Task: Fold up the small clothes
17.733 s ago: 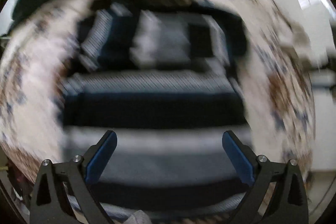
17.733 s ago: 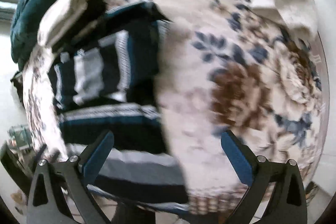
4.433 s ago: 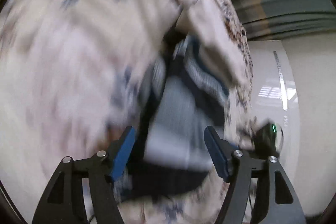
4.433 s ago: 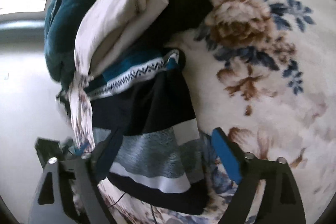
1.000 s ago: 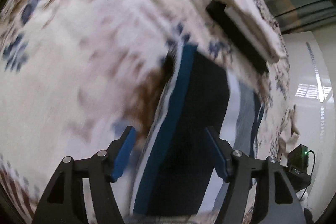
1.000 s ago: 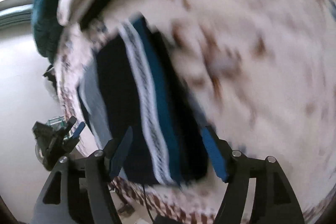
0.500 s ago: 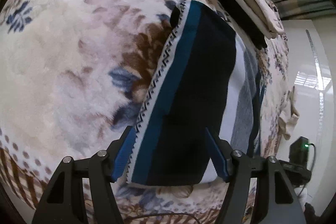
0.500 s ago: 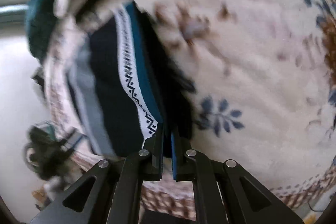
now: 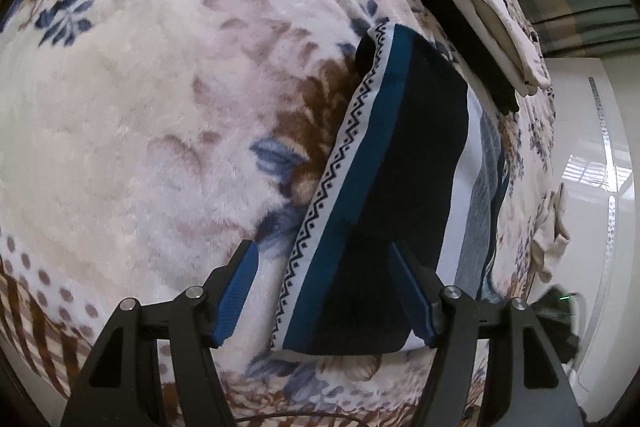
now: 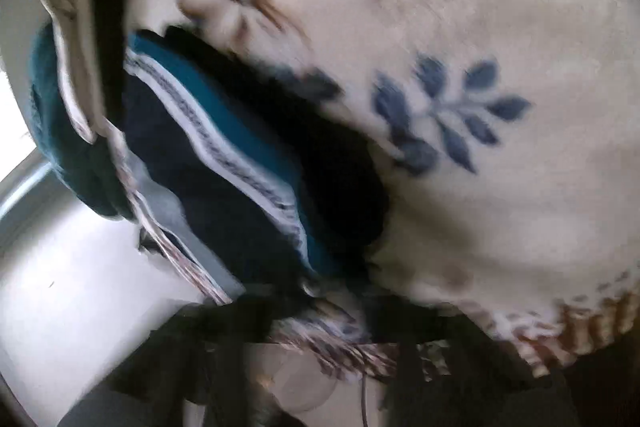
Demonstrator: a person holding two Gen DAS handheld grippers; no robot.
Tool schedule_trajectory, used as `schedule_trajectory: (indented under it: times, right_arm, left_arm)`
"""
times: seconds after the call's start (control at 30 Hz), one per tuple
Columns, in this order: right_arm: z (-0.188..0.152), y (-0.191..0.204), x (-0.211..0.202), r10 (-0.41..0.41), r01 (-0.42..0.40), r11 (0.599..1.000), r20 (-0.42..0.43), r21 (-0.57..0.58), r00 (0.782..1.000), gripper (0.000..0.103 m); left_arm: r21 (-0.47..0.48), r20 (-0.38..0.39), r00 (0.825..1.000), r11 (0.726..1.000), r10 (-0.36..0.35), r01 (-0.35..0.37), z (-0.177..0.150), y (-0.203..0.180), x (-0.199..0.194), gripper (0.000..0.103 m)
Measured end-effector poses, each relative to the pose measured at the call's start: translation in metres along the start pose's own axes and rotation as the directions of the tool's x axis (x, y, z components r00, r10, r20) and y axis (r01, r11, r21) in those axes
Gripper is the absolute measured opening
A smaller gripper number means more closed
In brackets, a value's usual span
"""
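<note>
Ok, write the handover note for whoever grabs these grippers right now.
Left gripper: jaws open, holding nothing, poised over the near end of the folded striped garment.
Right gripper: its view is too blurred to tell whether it is open or shut; it is low at the garment's edge.
Garment lies on the floral blanket as a long narrow fold, zigzag trim facing up.
A stack of folded clothes sits beyond it; a small pale item hangs at the bed's edge.
Left: probably one more fold, then stack.
</note>
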State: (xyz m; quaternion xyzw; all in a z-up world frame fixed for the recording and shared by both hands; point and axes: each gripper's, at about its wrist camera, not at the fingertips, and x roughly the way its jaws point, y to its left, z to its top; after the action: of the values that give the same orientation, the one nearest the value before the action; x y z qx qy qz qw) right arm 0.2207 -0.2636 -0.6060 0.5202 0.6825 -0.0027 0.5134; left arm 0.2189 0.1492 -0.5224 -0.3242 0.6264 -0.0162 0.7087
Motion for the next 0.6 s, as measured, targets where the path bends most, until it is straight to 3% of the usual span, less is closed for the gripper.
schedule_trajectory:
  times: [0.07,0.17,0.23,0.27,0.3,0.37,0.43,0.47,0.5,0.6]
  right_arm:
    - [-0.012,0.032,-0.016,-0.01,0.029,0.98,0.096,-0.198,0.995,0.01]
    - [-0.021,0.053,-0.018,-0.147,0.204,0.9,0.173,-0.385,0.974,0.011]
    - [-0.01,0.037,0.006,-0.32,0.316,0.874,0.053,-0.368,0.946,0.025]
    - [-0.006,0.03,0.006,-0.332,0.316,0.893,0.005,-0.319,0.943,0.035]
    - [-0.004,0.031,0.002,-0.336,0.322,0.895,0.007,-0.308,0.942,0.044]
    - [-0.001,0.05,-0.013,-0.377,0.38,0.86,0.078,-0.341,0.923,0.046]
    - [0.007,0.082,-0.032,-0.329,0.383,0.833,0.199,-0.399,0.923,0.058]
    - [0.012,0.099,-0.034,-0.294,0.369,0.823,0.233,-0.432,0.927,0.069]
    - [0.022,0.123,-0.03,-0.252,0.355,0.802,0.266,-0.481,0.93,0.073]
    - [0.061,0.167,0.003,-0.206,0.321,0.75,0.256,-0.579,0.944,0.073]
  left_arm:
    - [0.004,-0.006,1.0,1.0,-0.008,0.008,-0.001,0.0,0.002,0.065]
    - [0.012,-0.014,1.0,1.0,-0.003,0.004,0.002,-0.001,0.005,0.065]
    - [0.022,-0.011,1.0,1.0,0.002,-0.002,0.006,-0.004,0.004,0.065]
    - [0.037,-0.002,1.0,0.999,0.005,-0.005,0.01,-0.008,0.002,0.065]
    - [0.046,0.004,1.0,0.999,0.006,-0.006,0.013,-0.01,0.001,0.065]
    - [0.069,0.026,1.0,0.998,0.009,-0.01,0.024,-0.017,-0.001,0.065]
    - [0.08,0.042,0.999,0.997,0.007,-0.01,0.038,-0.021,0.003,0.065]
    - [0.082,0.06,0.998,0.997,0.001,-0.006,0.047,-0.025,0.005,0.065]
    - [0.086,0.073,0.997,0.996,-0.002,-0.004,0.056,-0.028,0.008,0.065]
    - [0.071,0.099,0.995,0.997,0.014,-0.021,0.081,-0.04,0.018,0.065]
